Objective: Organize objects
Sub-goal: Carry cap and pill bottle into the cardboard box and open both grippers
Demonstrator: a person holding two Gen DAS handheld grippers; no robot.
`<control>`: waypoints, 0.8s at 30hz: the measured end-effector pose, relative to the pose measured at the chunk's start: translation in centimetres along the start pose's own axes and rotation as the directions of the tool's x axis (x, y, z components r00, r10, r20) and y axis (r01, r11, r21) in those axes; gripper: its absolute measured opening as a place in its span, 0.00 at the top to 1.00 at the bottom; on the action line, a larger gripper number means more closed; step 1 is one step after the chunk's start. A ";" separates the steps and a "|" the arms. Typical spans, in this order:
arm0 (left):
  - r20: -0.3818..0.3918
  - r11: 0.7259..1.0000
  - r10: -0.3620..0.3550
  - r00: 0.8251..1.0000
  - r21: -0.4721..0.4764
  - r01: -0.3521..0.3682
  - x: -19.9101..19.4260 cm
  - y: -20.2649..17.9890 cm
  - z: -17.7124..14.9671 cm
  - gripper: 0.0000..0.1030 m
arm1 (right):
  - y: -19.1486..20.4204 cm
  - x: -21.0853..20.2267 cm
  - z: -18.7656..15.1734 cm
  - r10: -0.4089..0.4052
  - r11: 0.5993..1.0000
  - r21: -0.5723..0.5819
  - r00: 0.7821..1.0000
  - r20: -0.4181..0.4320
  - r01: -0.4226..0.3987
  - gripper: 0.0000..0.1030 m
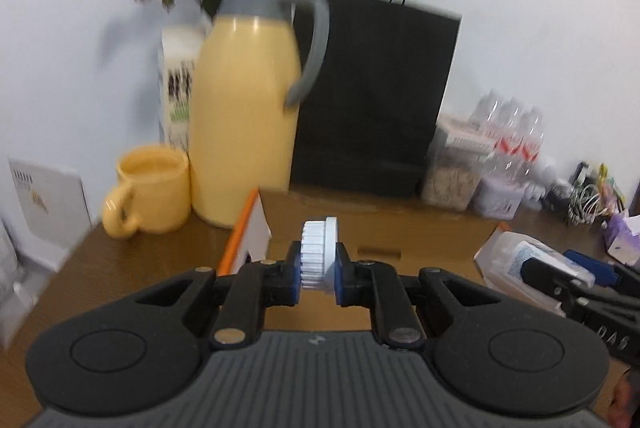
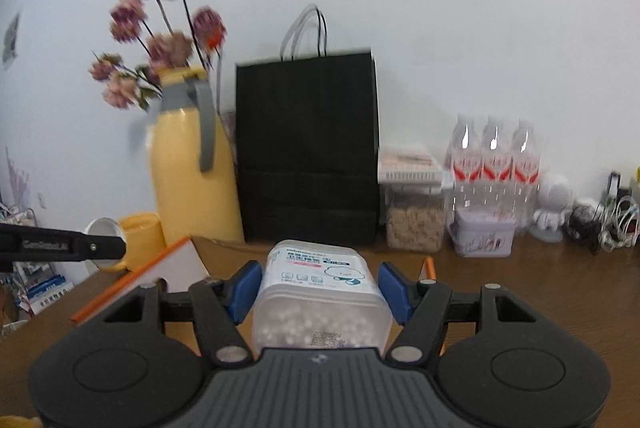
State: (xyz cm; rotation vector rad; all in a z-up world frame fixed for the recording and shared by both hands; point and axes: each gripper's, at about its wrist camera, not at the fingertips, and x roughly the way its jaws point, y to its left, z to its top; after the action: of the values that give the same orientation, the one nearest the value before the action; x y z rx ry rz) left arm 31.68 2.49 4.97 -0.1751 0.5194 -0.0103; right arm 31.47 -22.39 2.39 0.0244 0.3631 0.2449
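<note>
My left gripper [image 1: 318, 260] is shut on a small white round brush head [image 1: 320, 248] with a ridged side, held above an open cardboard box [image 1: 380, 228]. In the right wrist view that gripper [image 2: 114, 248] comes in from the left with the white disc [image 2: 103, 230] at its tip. My right gripper [image 2: 320, 288] is shut on a translucent plastic tub [image 2: 320, 292] with a blue-and-white label and small white balls inside. The same tub [image 1: 520, 260] shows at the right of the left wrist view, over the box's edge.
Along the white wall stand a yellow mug [image 1: 152, 188], a yellow flask [image 1: 244, 108] with dried flowers behind it, a black paper bag [image 2: 308, 148], a cereal container [image 2: 414, 204], three water bottles [image 2: 494, 164], a lilac tin [image 2: 482, 238] and a cable tangle [image 2: 612, 220]. An orange-edged flap [image 2: 160, 268] stands at the box's left.
</note>
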 end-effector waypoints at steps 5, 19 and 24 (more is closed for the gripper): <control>-0.056 1.000 0.003 0.998 -0.029 -0.005 2.5 0.5 -1.0 0.85 | -0.4 2.9 -2.3 -0.015 1.000 0.014 0.995 -0.098 0.016 0.38; -0.068 1.000 0.007 0.998 0.027 -0.006 2.4 -0.6 -1.3 0.09 | 0.4 1.9 -2.1 -0.054 0.998 -0.028 0.994 -0.094 0.052 0.00; -0.020 0.997 0.046 0.999 0.061 -0.044 1.6 -1.3 -1.1 0.00 | 0.0 1.6 -2.0 -0.059 0.998 -0.018 0.995 -0.086 0.058 0.00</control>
State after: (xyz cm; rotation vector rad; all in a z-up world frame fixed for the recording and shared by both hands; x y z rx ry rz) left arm 32.62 0.96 3.44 -0.1036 0.5440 0.0160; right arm 32.23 -22.04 -0.03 -0.0126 0.4471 0.1910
